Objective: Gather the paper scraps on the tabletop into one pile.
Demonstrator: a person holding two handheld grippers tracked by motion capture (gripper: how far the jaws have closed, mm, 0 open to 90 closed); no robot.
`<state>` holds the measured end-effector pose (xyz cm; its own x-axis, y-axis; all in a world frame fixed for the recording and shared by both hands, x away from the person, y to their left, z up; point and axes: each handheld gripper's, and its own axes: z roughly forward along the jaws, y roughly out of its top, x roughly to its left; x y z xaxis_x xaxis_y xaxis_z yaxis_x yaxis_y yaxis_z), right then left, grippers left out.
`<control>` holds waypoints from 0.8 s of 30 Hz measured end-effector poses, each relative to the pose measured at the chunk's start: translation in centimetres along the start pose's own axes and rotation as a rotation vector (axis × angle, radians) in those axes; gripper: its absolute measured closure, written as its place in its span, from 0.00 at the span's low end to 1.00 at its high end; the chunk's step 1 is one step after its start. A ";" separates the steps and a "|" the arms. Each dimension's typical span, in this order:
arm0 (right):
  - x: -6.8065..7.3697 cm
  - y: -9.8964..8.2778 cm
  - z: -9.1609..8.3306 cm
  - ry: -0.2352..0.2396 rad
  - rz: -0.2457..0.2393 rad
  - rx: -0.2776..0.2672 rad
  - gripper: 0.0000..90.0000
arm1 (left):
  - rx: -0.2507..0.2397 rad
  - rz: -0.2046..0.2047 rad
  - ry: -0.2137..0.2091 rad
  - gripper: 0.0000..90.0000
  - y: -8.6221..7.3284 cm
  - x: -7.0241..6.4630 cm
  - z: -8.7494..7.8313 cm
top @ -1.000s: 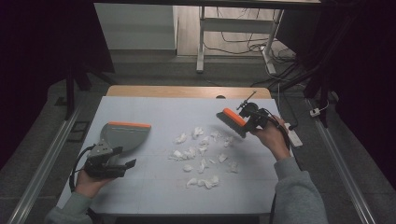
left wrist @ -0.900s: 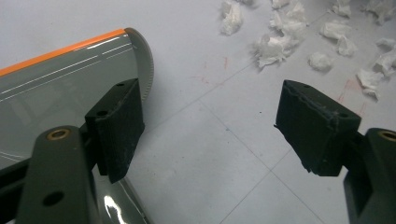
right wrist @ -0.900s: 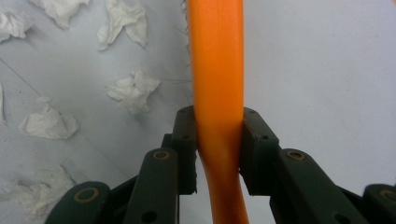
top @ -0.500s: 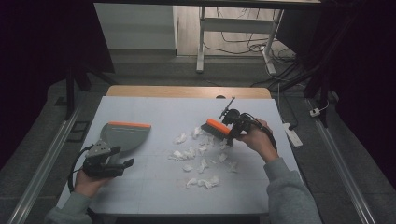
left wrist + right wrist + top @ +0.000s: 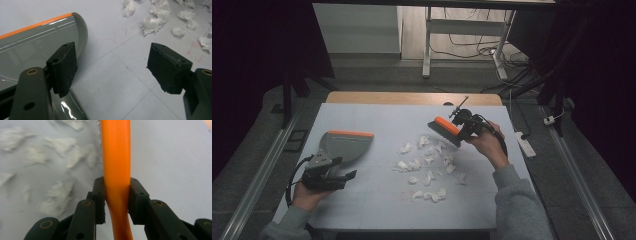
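While the right tool (image 5: 116, 195) clamps it, the brush (image 5: 117, 157) points straight ahead.

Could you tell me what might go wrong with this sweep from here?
The left gripper is open, with the dustpan beside one jaw rather than gripped, so it may slide when scraps arrive. The paper scraps lie scattered, so the brush in the right gripper may flick some aside.

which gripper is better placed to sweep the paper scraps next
Right. The right gripper is shut on the orange brush, which sits at the far edge of the paper scraps. The left gripper is open beside the dustpan, apart from the scraps.
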<state>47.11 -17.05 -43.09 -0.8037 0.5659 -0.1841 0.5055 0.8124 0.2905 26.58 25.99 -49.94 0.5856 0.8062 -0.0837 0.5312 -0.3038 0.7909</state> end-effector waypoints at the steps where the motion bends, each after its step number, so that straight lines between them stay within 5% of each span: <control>1: -0.1 0.1 0.5 -0.004 0.000 0.015 0.78 | 0.000 0.000 0.001 0.28 0.0 0.0 0.0; 5: 0.0 0.5 1.5 0.037 -0.019 0.031 0.78 | -0.001 -0.004 0.001 0.28 -0.1 0.1 0.0; 6: 1.0 0.7 1.4 0.038 -0.066 0.054 0.78 | -0.001 -0.005 0.001 0.28 -0.1 0.1 0.0; 11: 2.8 0.0 0.8 0.065 -0.125 0.076 0.78 | 0.000 -0.002 -0.001 0.28 -0.1 0.0 0.0; 15: 4.1 -1.5 -0.3 0.180 -0.174 0.051 0.78 | 0.002 0.003 -0.001 0.28 0.0 0.0 0.0; 24: 2.6 -0.9 -2.1 0.103 -0.119 -0.089 0.78 | 0.006 0.001 0.003 0.28 0.0 -0.1 0.1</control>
<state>43.88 -16.61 -41.86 -0.8865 0.4452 -0.1264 0.3786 0.8547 0.3552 26.60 25.87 -50.00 0.5842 0.8076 -0.0806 0.5341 -0.3078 0.7874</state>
